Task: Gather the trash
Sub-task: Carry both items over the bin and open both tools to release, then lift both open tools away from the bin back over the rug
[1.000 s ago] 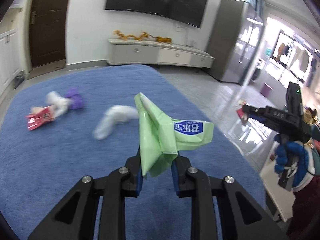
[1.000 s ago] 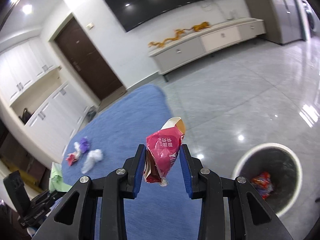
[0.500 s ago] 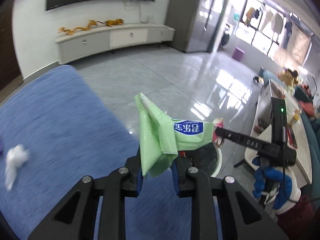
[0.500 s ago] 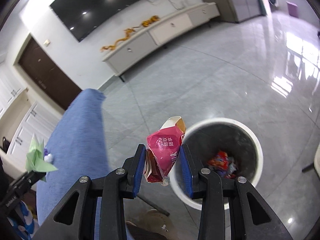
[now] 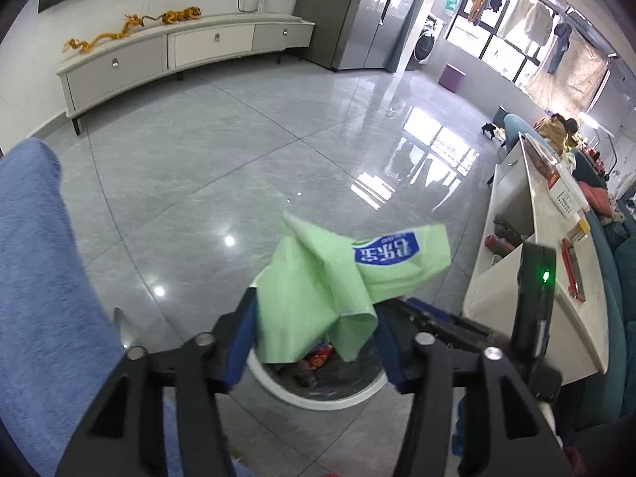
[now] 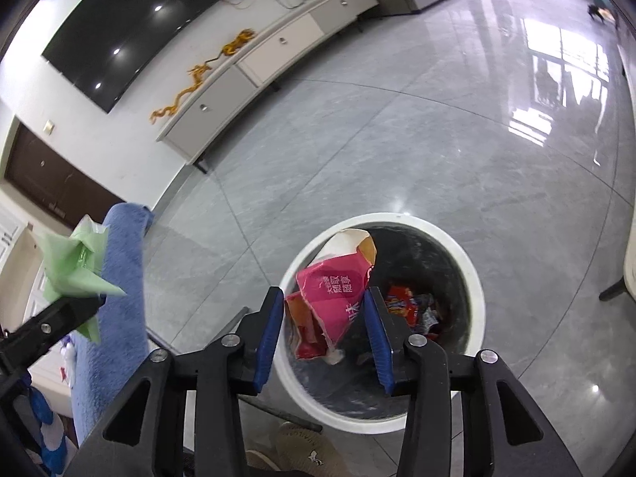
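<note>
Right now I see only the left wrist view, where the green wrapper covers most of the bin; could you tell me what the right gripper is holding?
Observer: The right gripper is shut on a pink snack packet, which hangs in front of the white bin's opening.
Operator: Thank you. Is the bin nearly full?
Observer: No; a few red wrappers lie low inside, with dark wall showing above them.
Operator: Is anything on the floor near it?
Observer: A beige slipper lies close to the bin's near rim.
</note>
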{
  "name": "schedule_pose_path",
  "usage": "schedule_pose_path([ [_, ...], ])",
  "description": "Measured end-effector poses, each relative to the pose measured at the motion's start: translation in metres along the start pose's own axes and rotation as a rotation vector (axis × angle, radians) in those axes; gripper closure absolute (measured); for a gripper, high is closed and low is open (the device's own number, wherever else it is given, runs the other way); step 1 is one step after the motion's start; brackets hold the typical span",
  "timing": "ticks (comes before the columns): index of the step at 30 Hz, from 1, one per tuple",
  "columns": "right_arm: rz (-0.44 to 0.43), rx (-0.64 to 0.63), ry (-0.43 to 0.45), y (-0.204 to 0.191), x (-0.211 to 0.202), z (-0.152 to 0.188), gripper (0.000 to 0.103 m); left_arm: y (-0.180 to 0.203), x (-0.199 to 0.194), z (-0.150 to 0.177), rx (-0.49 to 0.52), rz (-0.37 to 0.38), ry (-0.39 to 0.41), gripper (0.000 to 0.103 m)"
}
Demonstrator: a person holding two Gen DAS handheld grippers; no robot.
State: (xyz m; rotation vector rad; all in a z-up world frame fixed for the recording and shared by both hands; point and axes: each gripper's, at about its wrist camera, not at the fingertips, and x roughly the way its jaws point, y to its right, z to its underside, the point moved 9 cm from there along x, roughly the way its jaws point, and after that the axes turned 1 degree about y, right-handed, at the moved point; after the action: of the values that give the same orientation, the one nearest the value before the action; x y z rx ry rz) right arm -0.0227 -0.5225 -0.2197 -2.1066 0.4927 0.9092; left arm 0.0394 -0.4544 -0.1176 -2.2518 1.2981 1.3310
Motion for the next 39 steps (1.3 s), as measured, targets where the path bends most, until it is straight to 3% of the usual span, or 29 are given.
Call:
schedule_pose_path([
  [2,0.013,0.017,-0.001,0.011,0.001,0.001,0.051,0.005,0.009,-0.001,-0.015,0.010,-0.016,0.042],
  [8,0.032,0.058,-0.004,0.031,0.003,0.002,0.050,0.006,0.017,0.004,-0.023,0.003,-0.037,0.041],
  [19,0.028,0.046,0.005,0.022,-0.008,0.003,0.050,-0.007,-0.007,0.010,-0.061,-0.001,0.003,0.041],
  [32,0.016,-0.032,0.024,-0.017,-0.031,0.002,0.050,-0.064,-0.082,0.018,-0.152,-0.136,0.186,0.041],
  [39,-0.008,-0.114,0.032,-0.057,-0.043,0.006,0.050,-0.107,-0.135,0.034,-0.170,-0.341,0.285,0.041],
])
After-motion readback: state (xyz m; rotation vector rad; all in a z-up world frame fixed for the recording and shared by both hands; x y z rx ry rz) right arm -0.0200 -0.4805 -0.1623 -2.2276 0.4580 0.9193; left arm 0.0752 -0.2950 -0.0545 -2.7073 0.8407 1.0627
